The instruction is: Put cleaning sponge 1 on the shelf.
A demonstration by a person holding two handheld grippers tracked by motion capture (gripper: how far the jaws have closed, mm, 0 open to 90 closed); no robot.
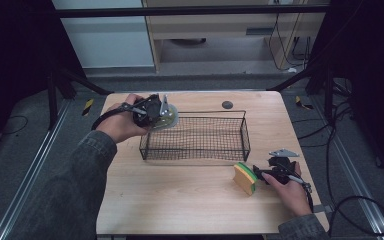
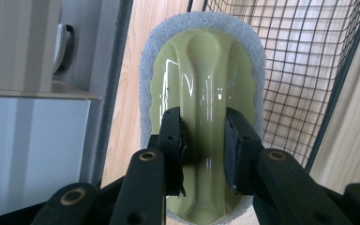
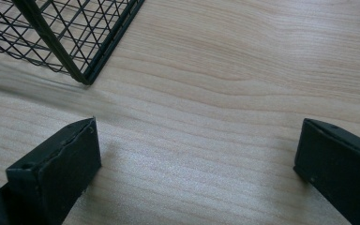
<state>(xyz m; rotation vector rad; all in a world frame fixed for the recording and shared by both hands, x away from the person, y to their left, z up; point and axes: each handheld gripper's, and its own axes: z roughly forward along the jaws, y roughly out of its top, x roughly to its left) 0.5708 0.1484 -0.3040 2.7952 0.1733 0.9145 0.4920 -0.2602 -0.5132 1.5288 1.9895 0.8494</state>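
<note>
Scrubber held at the basket's corner

The left gripper (image 2: 202, 145) clamps the green scrubber's (image 2: 201, 79) raised handle, holding it just beside the wire basket (image 1: 196, 150); the right gripper (image 3: 197, 164) rests open on the table (image 3: 243, 70) near a yellow-green sponge (image 1: 244, 177).

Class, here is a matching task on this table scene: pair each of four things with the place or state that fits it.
Things:
1. scrubber
2. sponge
3. wire basket
4. right gripper

Places or states:
A. standing mid-table with nothing in it
B. open over bare wood
C. clamped by its green handle in the left gripper
D. standing on edge on the table, just left of the right hand

Pairs: 1-C, 2-D, 3-A, 4-B
</note>
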